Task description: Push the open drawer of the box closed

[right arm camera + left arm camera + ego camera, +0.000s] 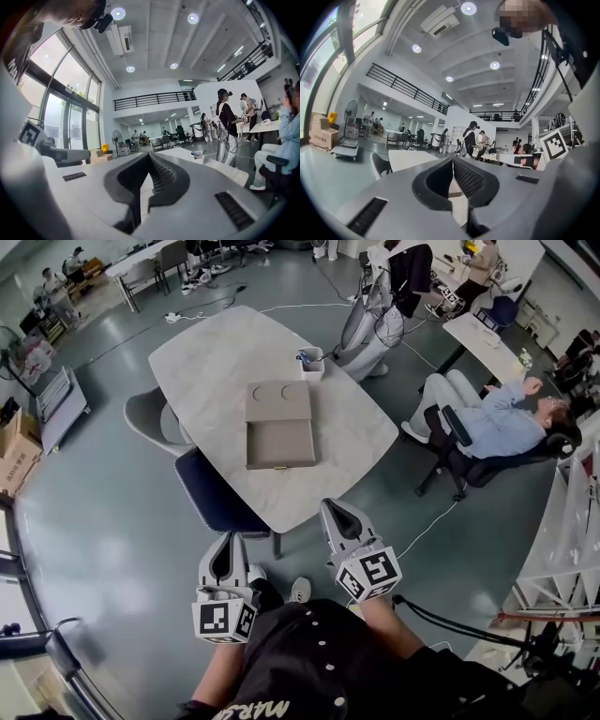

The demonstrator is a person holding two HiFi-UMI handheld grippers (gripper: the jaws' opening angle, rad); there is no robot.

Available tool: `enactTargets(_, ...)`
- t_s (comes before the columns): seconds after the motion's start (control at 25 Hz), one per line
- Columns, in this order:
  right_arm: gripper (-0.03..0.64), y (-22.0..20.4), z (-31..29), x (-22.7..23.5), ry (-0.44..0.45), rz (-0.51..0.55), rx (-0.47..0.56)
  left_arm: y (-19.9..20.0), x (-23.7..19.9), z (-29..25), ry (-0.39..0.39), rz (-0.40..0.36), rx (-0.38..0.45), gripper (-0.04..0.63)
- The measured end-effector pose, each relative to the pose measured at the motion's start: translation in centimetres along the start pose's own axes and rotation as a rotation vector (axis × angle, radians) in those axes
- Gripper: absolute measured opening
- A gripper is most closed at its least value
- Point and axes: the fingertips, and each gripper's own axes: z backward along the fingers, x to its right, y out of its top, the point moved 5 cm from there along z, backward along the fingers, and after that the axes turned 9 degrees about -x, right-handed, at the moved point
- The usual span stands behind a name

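Note:
In the head view a tan box (278,401) lies in the middle of the pale table (206,362). Its open drawer (280,443) is pulled out toward me, and the inside looks empty. Both grippers hang in the air short of the table's near edge, well apart from the box. The left gripper (227,540) is shut with nothing in it, its jaws meeting at the tips (453,160). The right gripper (332,507) is likewise shut and holds nothing (149,155). Both gripper views look level across the room, with the table (407,158) ahead.
A dark blue chair (220,493) is tucked at the table's near edge and a grey chair (150,418) at its left. A white cup with pens (311,364) stands behind the box. A person reclines in an office chair (487,423) to the right. Cables cross the floor.

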Motion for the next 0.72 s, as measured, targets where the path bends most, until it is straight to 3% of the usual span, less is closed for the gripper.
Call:
enactTargets(0.28,-0.003,0.1,-3.1,0.9,-0.027,-0.021,-0.023,0.6,-2.1,-3.1,-0.021,0.008,-0.021,0.018)
enactTargets(0.72,-0.003,3.1,-13.1,3.4,-0.092,-0.016,-0.026,4.4,-8.5,-12.8,-0.101,-0.007,-0.031,0.018)
